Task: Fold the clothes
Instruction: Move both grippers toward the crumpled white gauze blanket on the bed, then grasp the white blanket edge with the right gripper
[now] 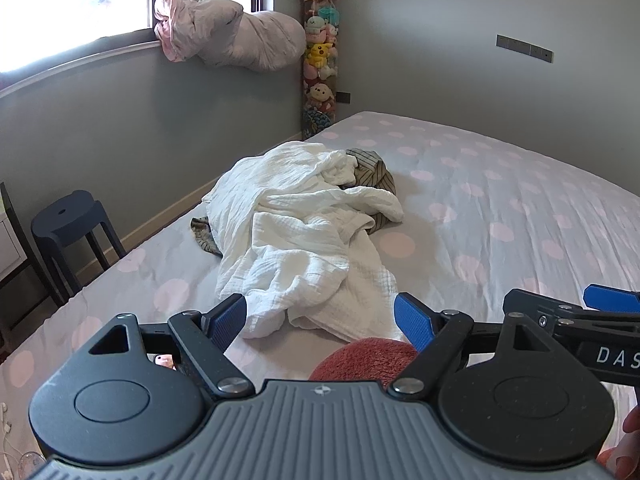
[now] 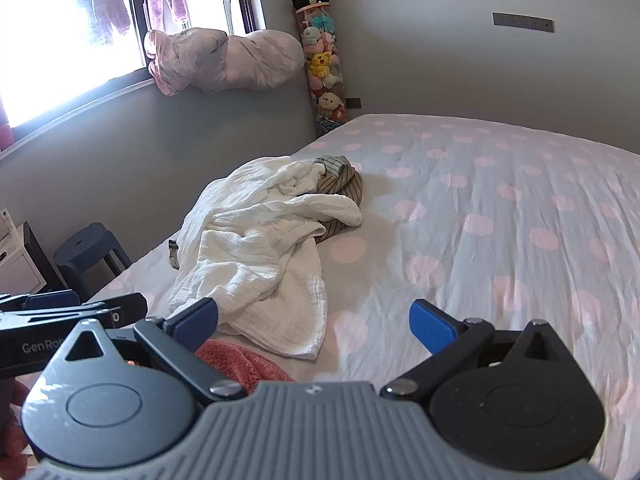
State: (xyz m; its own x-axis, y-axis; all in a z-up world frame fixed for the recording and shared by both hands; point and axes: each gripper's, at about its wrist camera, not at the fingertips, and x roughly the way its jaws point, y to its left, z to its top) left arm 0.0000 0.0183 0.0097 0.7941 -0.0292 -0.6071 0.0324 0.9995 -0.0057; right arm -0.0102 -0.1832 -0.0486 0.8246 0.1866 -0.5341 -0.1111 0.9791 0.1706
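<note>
We hold two grippers side by side above the near edge of a bed. On the left gripper the blue-padded fingers stand wide apart and grip nothing; between them we see the near end of a crumpled white garment. The right gripper is likewise spread wide and empty, its fingers hovering over bare sheet, with the white garment's hem just beside its left finger. A reddish terry cloth lies at the bed's near edge, under the left gripper; we cannot tell whether it touches the white garment.

The white garment lies heaped on the left half of the bed, which wears a grey sheet with pale pink dots. A striped dark garment pokes out from under the far end of the heap.

Beyond the bed, a bundled pink duvet rests on the windowsill, a clear tube of plush toys stands in the corner, and a dark stool sits on the floor at left.
</note>
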